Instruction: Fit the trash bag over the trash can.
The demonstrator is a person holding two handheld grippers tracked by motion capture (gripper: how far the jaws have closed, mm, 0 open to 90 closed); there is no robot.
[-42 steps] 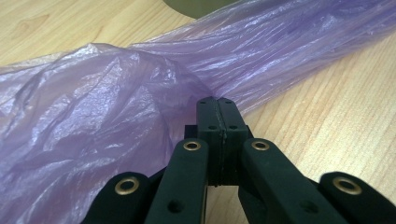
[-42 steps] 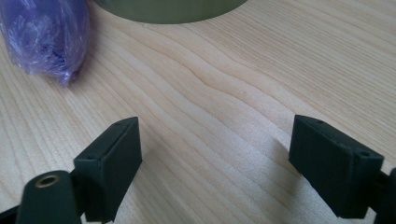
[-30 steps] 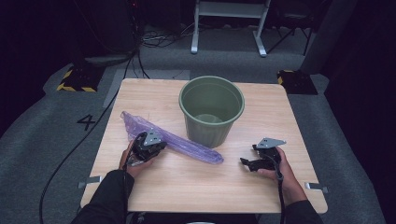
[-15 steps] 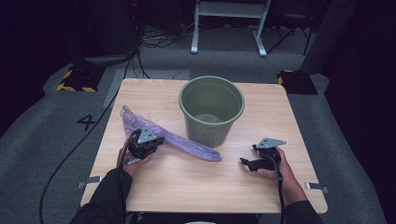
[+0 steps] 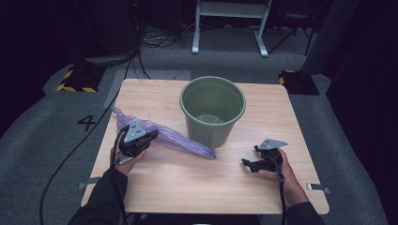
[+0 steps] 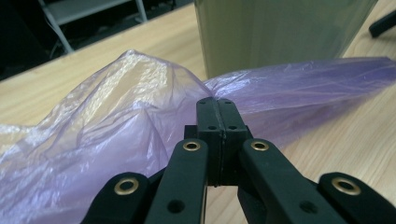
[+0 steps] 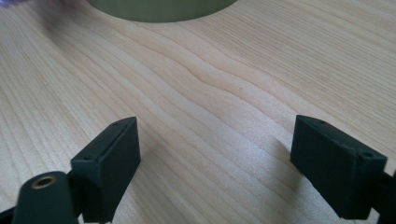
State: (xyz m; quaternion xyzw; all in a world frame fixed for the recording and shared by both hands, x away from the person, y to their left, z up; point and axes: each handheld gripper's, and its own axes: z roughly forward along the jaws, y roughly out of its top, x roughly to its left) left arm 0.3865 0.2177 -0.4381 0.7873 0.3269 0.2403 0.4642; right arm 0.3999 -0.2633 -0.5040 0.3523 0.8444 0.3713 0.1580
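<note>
We're pinching the purple bag (image 6: 116, 135) thinly in the clamped left gripper (image 6: 218, 108) — film risking slipping free — right gripper (image 7: 215, 154) idling agape.

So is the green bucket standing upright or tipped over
Upright. The green bucket stands on its base on the table, open mouth facing up, beside the purple bag.

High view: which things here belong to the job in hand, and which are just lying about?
In the job:
- purple plastic bag, pinched by the left tool
- green bin, beside the bag
- right tool, open, over bare table

Lying about:
- white metal frame on the floor behind
- floor cables
</note>
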